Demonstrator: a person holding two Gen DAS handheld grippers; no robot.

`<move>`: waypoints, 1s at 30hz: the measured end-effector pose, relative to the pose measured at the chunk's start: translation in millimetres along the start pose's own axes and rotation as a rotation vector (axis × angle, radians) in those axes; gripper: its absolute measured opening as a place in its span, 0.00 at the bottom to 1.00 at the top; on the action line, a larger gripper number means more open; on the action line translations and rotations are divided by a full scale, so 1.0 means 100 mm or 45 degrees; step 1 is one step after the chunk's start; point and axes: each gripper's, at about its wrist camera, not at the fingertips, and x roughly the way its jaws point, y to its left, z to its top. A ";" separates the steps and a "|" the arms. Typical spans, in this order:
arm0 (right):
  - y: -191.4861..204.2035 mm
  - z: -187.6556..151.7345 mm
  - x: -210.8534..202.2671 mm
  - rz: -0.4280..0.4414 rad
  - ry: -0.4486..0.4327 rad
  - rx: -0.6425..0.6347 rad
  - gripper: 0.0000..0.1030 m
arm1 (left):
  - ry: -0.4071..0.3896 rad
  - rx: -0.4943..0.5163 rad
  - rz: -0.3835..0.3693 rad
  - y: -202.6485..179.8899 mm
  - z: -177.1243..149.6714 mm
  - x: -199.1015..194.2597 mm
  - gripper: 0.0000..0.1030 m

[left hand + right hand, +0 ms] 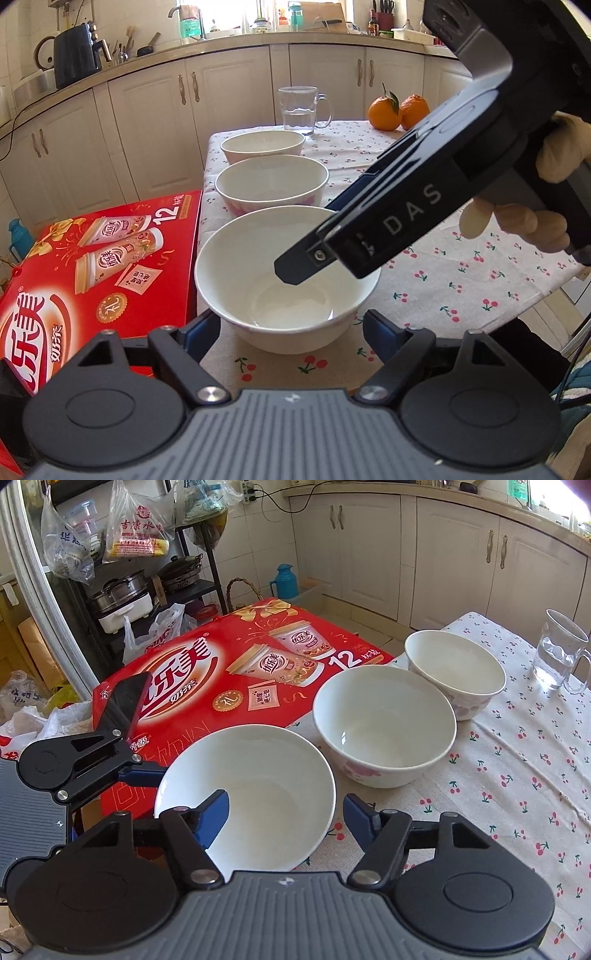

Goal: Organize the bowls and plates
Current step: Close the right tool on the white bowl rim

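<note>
Three white bowls stand in a row on the cherry-print tablecloth. The nearest bowl point(286, 277) point(247, 797) is plain white. The middle bowl point(271, 184) point(384, 725) and the far bowl point(263, 144) point(456, 672) have pink flower prints. My left gripper point(290, 332) is open, its fingers on either side of the nearest bowl's base. My right gripper point(286, 819) is open and straddles the nearest bowl's right rim, one finger inside the bowl and one outside; it shows in the left wrist view point(295, 267) reaching in from the right.
A red milk-tea gift box point(99, 266) point(236, 672) lies against the table's left edge. A glass mug of water point(301, 109) point(559, 653) and two oranges point(399, 110) stand at the table's far end. Kitchen cabinets point(221, 92) stand behind.
</note>
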 end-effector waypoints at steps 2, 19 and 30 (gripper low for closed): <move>-0.01 0.01 0.02 0.011 0.006 0.001 0.69 | -0.010 0.005 0.002 0.00 0.01 -0.01 0.81; -0.08 -0.02 -0.01 0.067 0.021 0.046 0.60 | -0.002 0.030 -0.013 -0.02 0.07 -0.01 0.80; -0.23 -0.19 -0.33 0.008 -0.014 0.107 0.60 | -0.015 0.112 -0.122 -0.25 0.24 0.01 0.80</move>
